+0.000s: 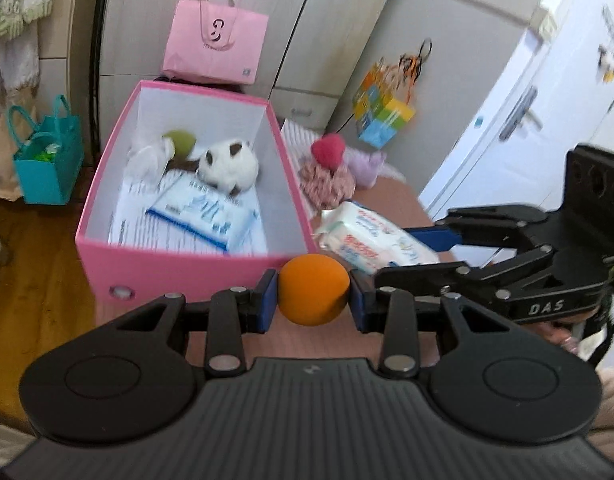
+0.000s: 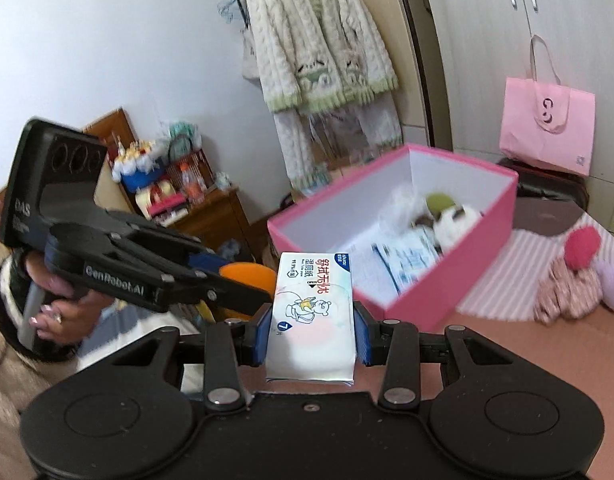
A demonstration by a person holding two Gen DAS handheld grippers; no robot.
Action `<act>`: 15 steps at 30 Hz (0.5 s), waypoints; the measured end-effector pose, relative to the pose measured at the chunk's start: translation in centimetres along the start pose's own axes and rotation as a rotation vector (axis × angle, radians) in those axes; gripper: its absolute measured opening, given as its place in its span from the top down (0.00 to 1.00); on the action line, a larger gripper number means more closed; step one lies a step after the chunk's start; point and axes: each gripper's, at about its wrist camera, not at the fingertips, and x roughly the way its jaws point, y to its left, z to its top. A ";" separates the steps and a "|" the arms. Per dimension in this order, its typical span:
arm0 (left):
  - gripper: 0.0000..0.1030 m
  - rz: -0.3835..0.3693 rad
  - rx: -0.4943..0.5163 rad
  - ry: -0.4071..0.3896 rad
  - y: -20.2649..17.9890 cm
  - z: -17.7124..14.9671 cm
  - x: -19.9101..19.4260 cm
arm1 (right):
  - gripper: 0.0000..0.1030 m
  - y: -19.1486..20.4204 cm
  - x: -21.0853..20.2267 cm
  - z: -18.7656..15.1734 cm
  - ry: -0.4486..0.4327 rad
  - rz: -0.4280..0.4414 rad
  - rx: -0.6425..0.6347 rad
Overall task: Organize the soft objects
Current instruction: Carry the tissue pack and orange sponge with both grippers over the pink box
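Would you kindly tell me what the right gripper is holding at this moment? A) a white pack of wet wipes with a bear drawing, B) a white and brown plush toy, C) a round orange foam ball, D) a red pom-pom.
A: in the right wrist view the right gripper has its blue pads pressed against both sides of the white pack of wet wipes with a bear drawing, while the round orange foam ball sits in the left gripper.

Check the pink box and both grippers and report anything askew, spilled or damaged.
Nothing stands out. The pink box sits upright with soft items lying loosely inside. The left gripper is shut on the orange ball, and the right gripper is shut on the wipes pack; neither looks crushed or torn.
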 end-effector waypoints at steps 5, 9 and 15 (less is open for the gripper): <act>0.65 0.033 -0.011 -0.067 2.3 3.3 1.2 | 0.56 -1.4 2.3 3.0 -0.052 -0.040 -0.009; 0.65 0.091 -0.018 -0.074 4.5 6.0 3.8 | 0.56 -2.6 5.1 4.9 -0.065 -0.102 -0.042; 0.65 0.108 -0.038 -0.096 7.1 9.0 7.0 | 0.56 -4.4 8.8 6.7 -0.046 -0.234 -0.079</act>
